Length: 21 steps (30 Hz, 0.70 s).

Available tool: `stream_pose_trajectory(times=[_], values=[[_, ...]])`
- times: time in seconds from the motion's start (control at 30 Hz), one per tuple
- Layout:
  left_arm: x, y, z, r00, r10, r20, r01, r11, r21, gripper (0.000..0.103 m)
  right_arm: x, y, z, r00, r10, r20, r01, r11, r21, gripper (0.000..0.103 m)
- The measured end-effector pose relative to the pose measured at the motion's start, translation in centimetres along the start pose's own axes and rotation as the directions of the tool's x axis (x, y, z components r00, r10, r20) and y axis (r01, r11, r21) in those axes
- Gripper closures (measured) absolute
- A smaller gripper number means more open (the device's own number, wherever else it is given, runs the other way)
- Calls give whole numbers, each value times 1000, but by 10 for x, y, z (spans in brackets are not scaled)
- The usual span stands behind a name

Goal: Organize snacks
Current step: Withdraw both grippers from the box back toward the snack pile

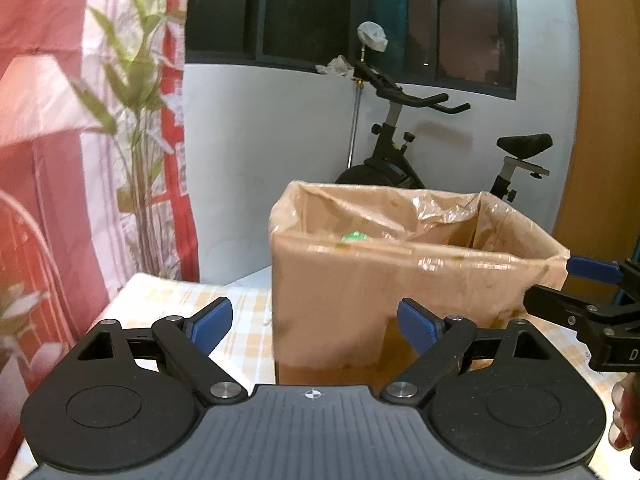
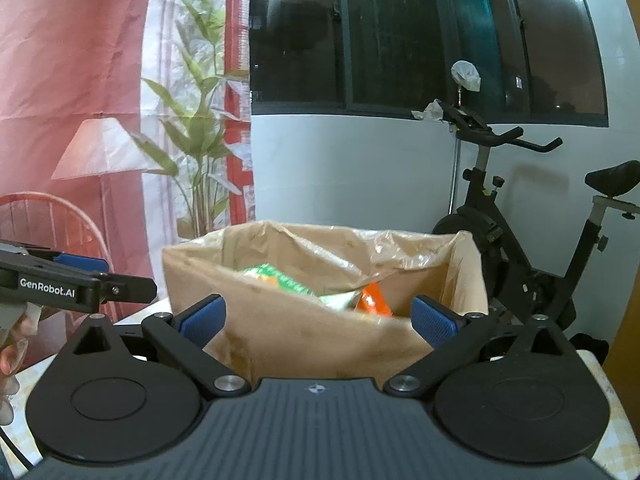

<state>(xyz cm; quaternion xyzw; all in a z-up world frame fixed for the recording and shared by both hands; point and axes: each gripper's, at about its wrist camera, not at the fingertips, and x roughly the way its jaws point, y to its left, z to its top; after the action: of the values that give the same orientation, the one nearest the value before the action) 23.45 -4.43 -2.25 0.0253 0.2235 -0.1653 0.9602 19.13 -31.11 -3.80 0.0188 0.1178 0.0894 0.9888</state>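
Snacks (image 2: 316, 286) sitting inside the plastic-lined cardboard box (image 1: 384, 280) toward the far edge of the checked surface (image 1: 168, 304), green and orange packets showing over the rim. Left tongs (image 1: 314, 326) and right tongs (image 2: 318, 318) both spread wide, pinching nothing, hovering at the box's near wall. Probably between packets; needing to spot the next loose snack, none showing here.
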Motion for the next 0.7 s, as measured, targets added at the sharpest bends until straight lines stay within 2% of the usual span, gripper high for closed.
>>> stream_pose_trajectory(times=[0.47,0.7], values=[[-17,3,-50,999,41,-24,-42,999,-14,12,-12,2,-44,997,28,-70,-24,998,56,2],[-14,14,-76,992,70,-105,-79,993,-84,13,-9,1,-59,994,13,-110,-7,998,55,2]])
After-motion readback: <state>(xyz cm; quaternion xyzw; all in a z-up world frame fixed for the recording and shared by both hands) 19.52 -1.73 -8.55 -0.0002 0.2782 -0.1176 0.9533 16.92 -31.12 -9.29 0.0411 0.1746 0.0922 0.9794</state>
